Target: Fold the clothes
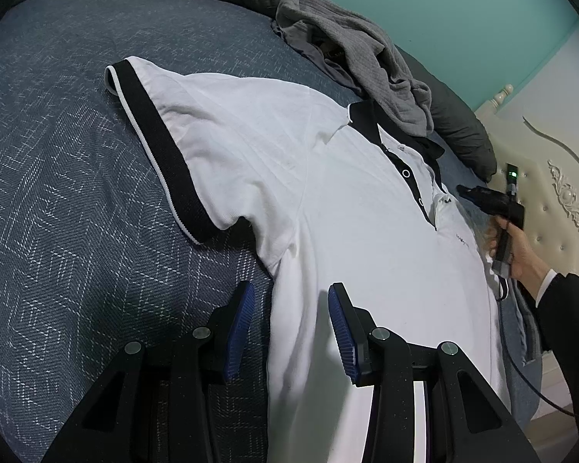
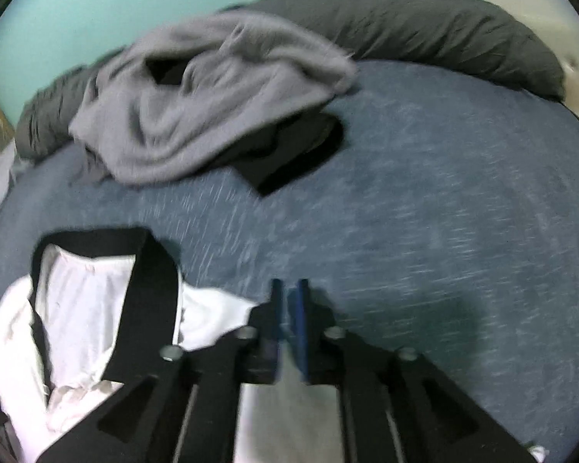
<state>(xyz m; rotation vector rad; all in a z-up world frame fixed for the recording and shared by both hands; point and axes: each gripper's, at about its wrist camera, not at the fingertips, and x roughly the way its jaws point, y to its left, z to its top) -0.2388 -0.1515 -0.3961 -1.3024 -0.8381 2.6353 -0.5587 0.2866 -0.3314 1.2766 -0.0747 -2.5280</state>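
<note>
A white polo shirt (image 1: 366, 250) with black collar and black sleeve bands lies face up on the blue-grey bedspread (image 1: 77, 193). My left gripper (image 1: 291, 287) hovers open over the shirt's side edge below the armpit; one blue pad is over the bedspread, the other over white cloth, neither pressing. A hand (image 1: 521, 254) holds my right gripper (image 1: 469, 191) at the shirt's far shoulder, beside the collar. In the blurred right wrist view, that gripper (image 2: 289, 283) shows a narrow gap with nothing seen in it, over bare bedspread (image 2: 444, 231) just right of the shirt's crumpled sleeve (image 2: 77, 308).
A crumpled grey knit garment (image 1: 351, 50) (image 2: 197, 96) lies beyond the collar, with a black piece (image 2: 289, 154) under it. A dark grey quilt (image 2: 405, 27) runs along the teal wall. A cream headboard (image 1: 552, 177) stands at the right. A cable (image 1: 521, 366) hangs from the right gripper.
</note>
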